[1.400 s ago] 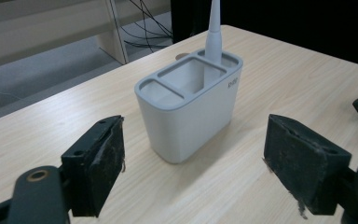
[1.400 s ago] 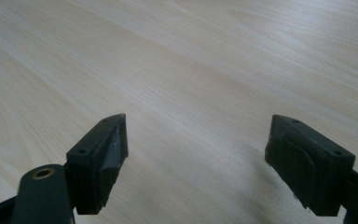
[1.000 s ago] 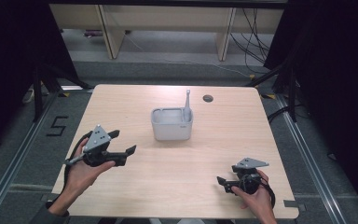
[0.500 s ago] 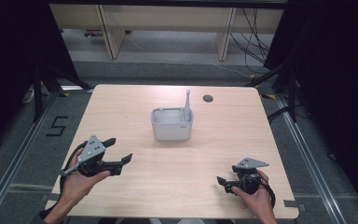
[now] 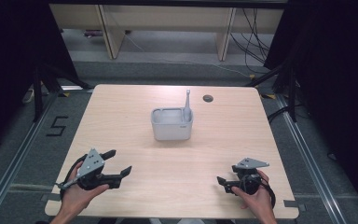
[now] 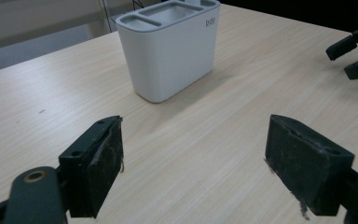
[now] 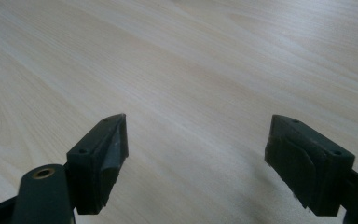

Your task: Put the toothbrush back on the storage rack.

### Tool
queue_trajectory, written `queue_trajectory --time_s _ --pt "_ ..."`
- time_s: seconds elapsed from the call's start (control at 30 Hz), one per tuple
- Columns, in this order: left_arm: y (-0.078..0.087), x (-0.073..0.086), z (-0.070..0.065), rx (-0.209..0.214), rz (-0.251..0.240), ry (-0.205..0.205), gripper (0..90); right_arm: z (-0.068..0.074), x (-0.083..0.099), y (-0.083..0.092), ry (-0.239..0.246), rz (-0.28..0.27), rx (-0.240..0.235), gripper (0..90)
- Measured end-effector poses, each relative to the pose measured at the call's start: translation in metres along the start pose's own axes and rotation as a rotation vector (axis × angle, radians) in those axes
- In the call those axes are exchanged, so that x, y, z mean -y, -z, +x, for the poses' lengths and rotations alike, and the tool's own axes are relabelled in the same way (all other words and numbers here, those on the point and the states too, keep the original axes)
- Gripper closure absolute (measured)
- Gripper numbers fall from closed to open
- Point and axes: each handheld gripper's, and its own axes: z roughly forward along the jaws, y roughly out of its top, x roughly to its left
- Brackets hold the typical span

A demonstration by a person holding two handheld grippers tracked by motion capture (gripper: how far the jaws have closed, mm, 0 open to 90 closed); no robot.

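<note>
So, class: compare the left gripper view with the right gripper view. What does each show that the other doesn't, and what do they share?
The left gripper view has the white holder and, at its right edge, the other gripper's black tips. The right gripper view has bare wood grain ahead of its jaws. Both share the wooden table and an open pair of black jaws: left gripper, right gripper.

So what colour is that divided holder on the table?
Light grey, nearly white holder; the left gripper view shows it best.

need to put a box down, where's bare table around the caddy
Bare wood runs between the caddy and both grippers, left and right, and along the table edges. Only the far middle is taken, by caddy and a small hole.
</note>
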Motion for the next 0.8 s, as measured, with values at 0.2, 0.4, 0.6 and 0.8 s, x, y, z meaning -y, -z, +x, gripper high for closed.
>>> queue_trajectory --time_s 0.2,0.4,0.6,0.8 --pt "0.003 0.011 -0.003 0.006 0.021 0.003 19.0 -0.002 -0.001 -0.001 0.025 -0.005 -0.024 21.3" --pt "0.007 0.021 -0.006 0.003 0.047 -0.003 18.9 -0.002 -0.001 0.0 0.017 0.002 -0.019 21.1" --pt "0.011 0.029 -0.008 -0.001 0.062 -0.022 18.7 -0.001 0.0 0.0 0.024 -0.005 -0.001 20.9" --pt "0.012 0.038 -0.013 0.006 0.126 -0.037 17.1 -0.001 0.0 -0.001 0.023 -0.005 -0.003 20.9"
